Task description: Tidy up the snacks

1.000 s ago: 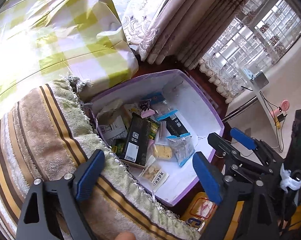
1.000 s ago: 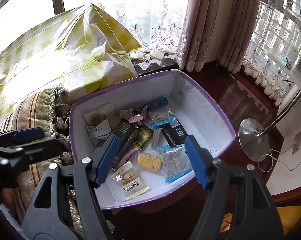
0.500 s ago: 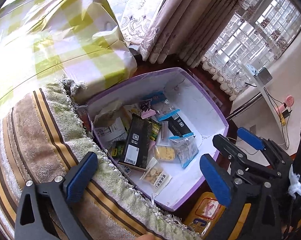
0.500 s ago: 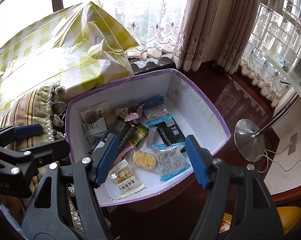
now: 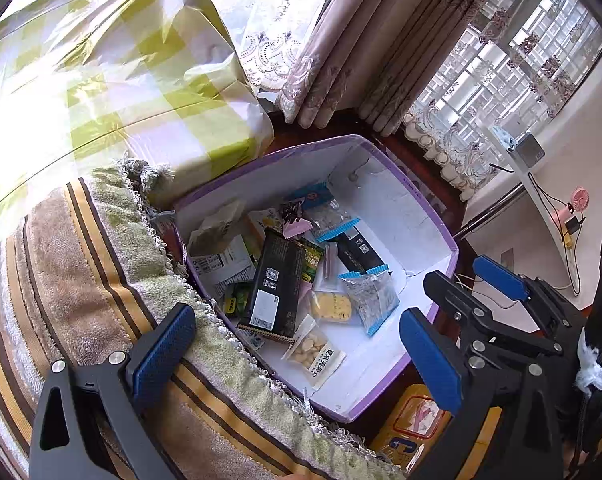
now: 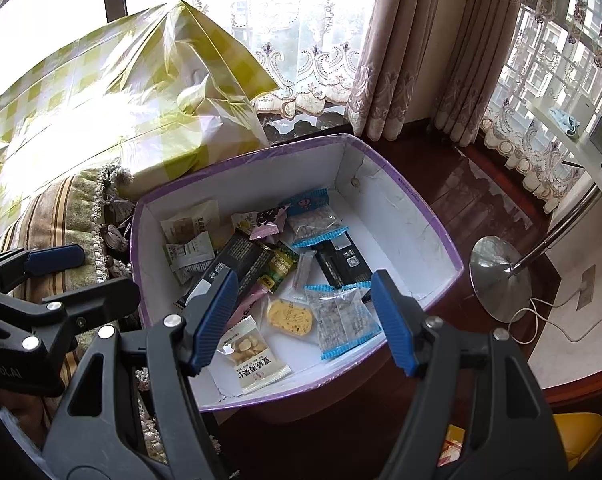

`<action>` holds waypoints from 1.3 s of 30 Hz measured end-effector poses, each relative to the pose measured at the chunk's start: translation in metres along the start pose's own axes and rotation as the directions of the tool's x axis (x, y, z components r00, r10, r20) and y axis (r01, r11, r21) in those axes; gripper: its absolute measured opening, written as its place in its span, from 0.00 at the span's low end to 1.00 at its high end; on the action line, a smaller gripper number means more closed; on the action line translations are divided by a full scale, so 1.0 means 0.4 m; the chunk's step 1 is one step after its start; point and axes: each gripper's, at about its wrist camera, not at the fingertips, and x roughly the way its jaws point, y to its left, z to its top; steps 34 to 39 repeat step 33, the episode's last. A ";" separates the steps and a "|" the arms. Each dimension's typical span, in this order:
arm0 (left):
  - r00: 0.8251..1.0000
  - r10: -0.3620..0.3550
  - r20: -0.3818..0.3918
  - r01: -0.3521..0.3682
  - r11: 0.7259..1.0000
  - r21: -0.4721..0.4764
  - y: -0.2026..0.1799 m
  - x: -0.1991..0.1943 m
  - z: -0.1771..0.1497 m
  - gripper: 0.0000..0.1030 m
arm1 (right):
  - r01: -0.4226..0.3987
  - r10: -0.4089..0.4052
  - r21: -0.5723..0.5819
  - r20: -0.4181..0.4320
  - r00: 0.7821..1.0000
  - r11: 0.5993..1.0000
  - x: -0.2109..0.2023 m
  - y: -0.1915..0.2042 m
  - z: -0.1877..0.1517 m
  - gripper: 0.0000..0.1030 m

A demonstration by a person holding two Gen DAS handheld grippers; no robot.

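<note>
A white cardboard box with a purple rim [image 5: 421,208] [image 6: 401,216] holds several snack packets. Among them are a long black bar packet [image 5: 275,280] [image 6: 229,264], a white nut packet [image 5: 315,350] [image 6: 249,350], a yellow biscuit [image 5: 333,306] [image 6: 289,316] and a clear packet with blue ends [image 5: 371,298] [image 6: 343,322]. My left gripper [image 5: 297,356] hangs wide open over the box's near left corner and the cushion edge, holding nothing. My right gripper [image 6: 304,320] hovers open above the box's front part, also holding nothing. Each gripper shows at the side of the other's view.
A striped fringed cushion [image 5: 81,280] presses against the box's left side. A large yellow-checked plastic bag [image 6: 121,92] lies behind it. Curtains hang at the back. A lamp stand's metal base [image 6: 499,276] stands right of the box, and a yellow package [image 5: 413,420] lies below it.
The left gripper's jaws have spread wider apart. The right gripper has kept its place and its opening, and the snacks in the box have not moved.
</note>
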 end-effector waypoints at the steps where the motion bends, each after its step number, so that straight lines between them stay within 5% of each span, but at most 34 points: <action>1: 1.000 0.000 0.000 0.000 1.000 0.000 -0.001 0.000 0.000 1.00 | 0.000 0.000 0.000 0.000 1.000 1.000 0.000 0.000 0.000 0.70; 39: 1.000 -0.014 0.010 0.014 1.000 -0.009 0.005 -0.006 0.001 1.00 | -0.003 0.003 0.005 -0.001 1.000 1.000 0.001 -0.003 0.000 0.70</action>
